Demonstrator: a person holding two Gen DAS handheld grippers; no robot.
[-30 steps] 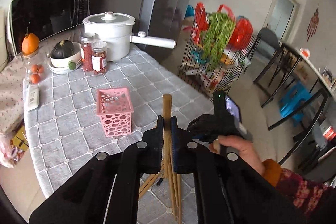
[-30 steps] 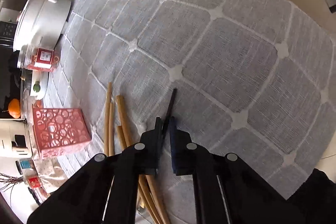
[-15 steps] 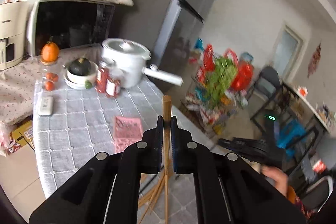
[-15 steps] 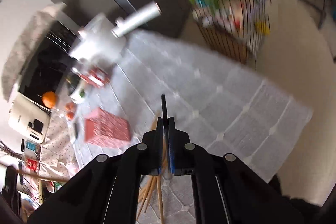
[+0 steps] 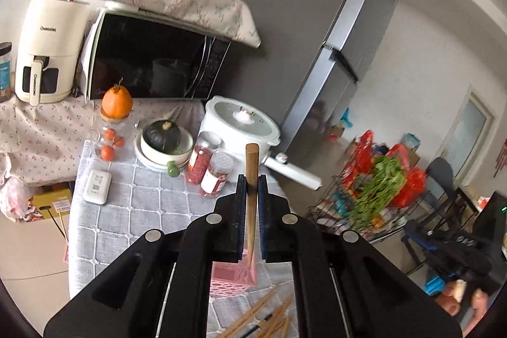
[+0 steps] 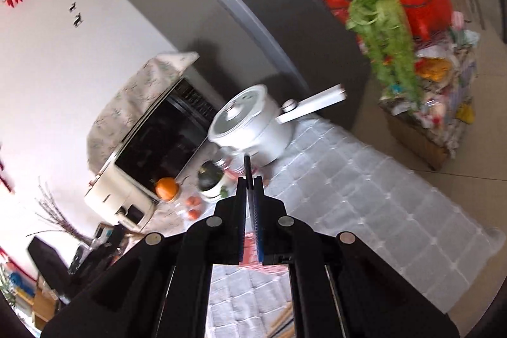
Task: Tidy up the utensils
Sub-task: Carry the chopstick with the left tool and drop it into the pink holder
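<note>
Left wrist view: the left gripper (image 5: 252,184) is clamped on a wooden chopstick (image 5: 252,176) that stands nearly upright between the pads, its blunt end toward 12 o'clock. A pink basket (image 5: 236,277) is seen just beneath the jaws on the grey checked table (image 5: 126,220), and loose chopsticks (image 5: 263,312) lie at 6 o'clock of it. A white pot (image 5: 240,129) and two jars (image 5: 209,170) are set at 12 o'clock. In the right wrist view, the right gripper (image 6: 249,182) is pinched on a thin black chopstick (image 6: 247,168), held high above the table. The right gripper is also glimpsed at 4 o'clock in the left view.
</note>
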